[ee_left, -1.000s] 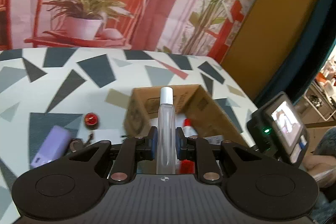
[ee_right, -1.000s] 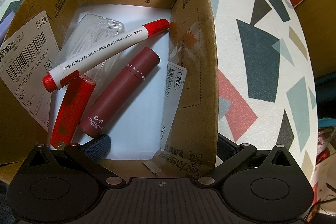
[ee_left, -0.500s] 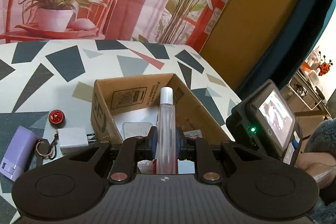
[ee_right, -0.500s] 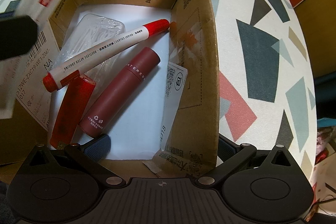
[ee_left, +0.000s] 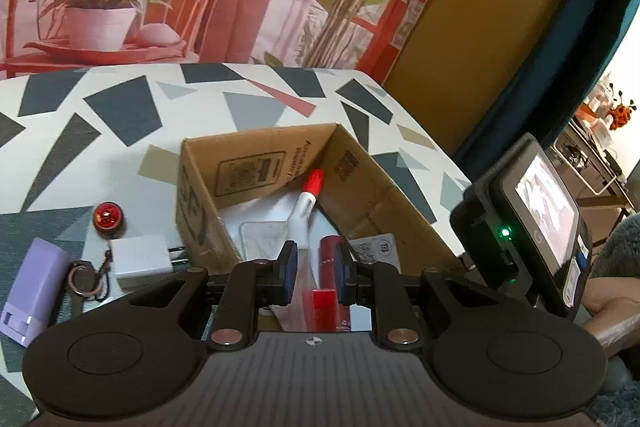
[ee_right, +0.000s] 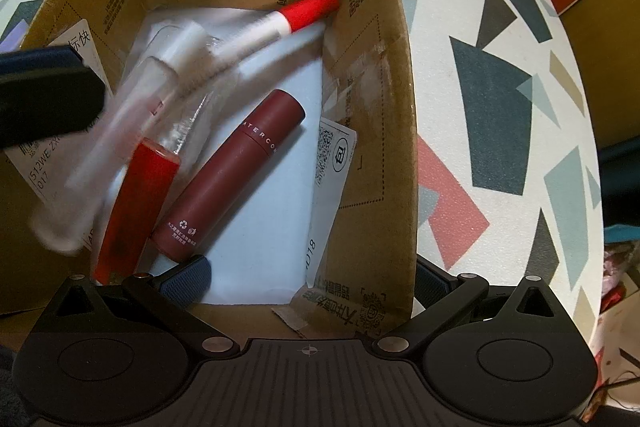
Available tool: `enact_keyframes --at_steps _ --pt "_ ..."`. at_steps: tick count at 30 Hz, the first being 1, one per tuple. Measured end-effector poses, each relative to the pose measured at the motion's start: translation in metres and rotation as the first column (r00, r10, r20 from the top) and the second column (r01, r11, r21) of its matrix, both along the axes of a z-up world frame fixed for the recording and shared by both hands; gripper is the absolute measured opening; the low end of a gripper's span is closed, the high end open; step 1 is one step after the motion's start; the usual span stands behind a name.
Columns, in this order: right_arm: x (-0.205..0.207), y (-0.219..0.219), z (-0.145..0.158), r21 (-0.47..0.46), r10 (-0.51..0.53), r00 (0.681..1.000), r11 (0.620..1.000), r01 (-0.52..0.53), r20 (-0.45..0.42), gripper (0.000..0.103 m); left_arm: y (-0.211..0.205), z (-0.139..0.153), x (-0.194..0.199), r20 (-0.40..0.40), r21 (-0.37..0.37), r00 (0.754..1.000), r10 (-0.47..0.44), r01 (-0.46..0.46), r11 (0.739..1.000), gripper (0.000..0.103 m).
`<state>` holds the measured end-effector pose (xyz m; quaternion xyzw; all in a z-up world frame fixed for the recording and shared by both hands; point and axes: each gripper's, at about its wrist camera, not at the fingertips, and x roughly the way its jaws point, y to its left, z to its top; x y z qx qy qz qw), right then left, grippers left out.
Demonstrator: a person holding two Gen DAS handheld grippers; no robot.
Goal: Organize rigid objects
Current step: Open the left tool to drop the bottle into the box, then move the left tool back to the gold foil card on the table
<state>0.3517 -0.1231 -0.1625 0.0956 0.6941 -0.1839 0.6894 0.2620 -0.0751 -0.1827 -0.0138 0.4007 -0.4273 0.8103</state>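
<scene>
A cardboard box (ee_left: 192, 187) stands on the patterned table; it also shows in the right wrist view (ee_right: 372, 99). In it lie a red-capped white marker (ee_right: 304, 17), a dark red tube (ee_right: 236, 171) and a red lighter (ee_right: 136, 211). A clear spray bottle with a white cap (ee_right: 132, 115) is blurred, dropping into the box's left side. My left gripper (ee_left: 314, 273) is open and empty over the box's near edge. My right gripper (ee_right: 308, 279) is open wide, straddling the box's near right corner.
Left of the box on the table lie a white charger (ee_left: 140, 255), a red round item (ee_left: 107, 215), a key ring (ee_left: 86, 277) and a lilac power bank (ee_left: 30, 291). The table's right edge (ee_right: 580, 147) is close to the box.
My left gripper has opened and let go of the spray bottle, which now falls into the box. The marker in the box has shifted. My right gripper has stayed put.
</scene>
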Motion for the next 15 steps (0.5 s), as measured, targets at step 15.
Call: enact_keyframes --at_steps 15 --pt "0.0 -0.001 0.001 0.0 -0.002 1.0 1.0 0.002 0.0 0.103 0.065 0.02 0.002 0.018 -0.037 0.983 0.18 -0.18 0.983 0.024"
